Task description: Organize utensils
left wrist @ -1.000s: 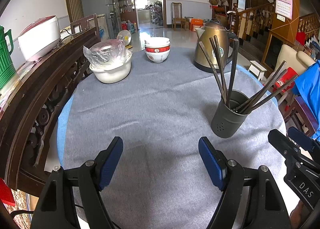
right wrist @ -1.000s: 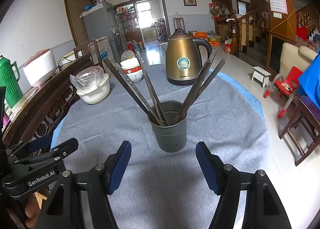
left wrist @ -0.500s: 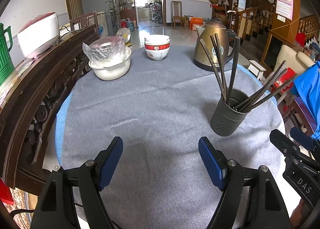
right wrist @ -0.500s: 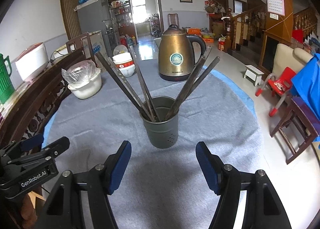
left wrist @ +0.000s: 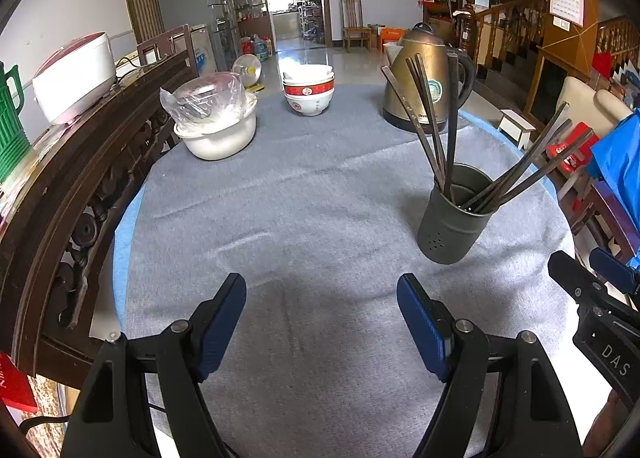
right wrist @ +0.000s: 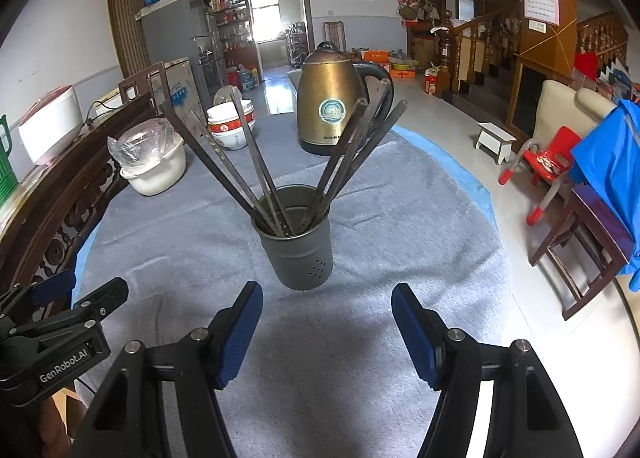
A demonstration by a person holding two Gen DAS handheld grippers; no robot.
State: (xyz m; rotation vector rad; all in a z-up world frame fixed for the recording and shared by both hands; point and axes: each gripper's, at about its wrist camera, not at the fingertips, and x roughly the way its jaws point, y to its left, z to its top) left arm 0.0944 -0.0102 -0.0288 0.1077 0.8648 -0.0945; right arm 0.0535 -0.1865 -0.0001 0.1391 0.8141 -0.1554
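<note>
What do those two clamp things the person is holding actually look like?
Both look alike: the left gripper and the right gripper have matte black angular plastic arms with silver pivot screws and flat blue pads on the fingers. White lettering reads "GenRobot.AI" on the left one's side and "DAS" on the right one's.

The worktop (right wrist: 400,225) wears a plain grey cloth with a light blue edge. The holder (right wrist: 298,246) is dark grey-green with small punched dots; the chopsticks (right wrist: 240,169) in it are dark brown-grey. The kettle (right wrist: 330,105) is bronze-gold with a round blue-green badge and black handle. The bowls (left wrist: 309,91) are white, 1 banded red. The basin (left wrist: 218,133) is white under clear plastic. Each claw, left (left wrist: 321,332) and right (right wrist: 327,336), is black with blue pads (right wrist: 240,334).
</note>
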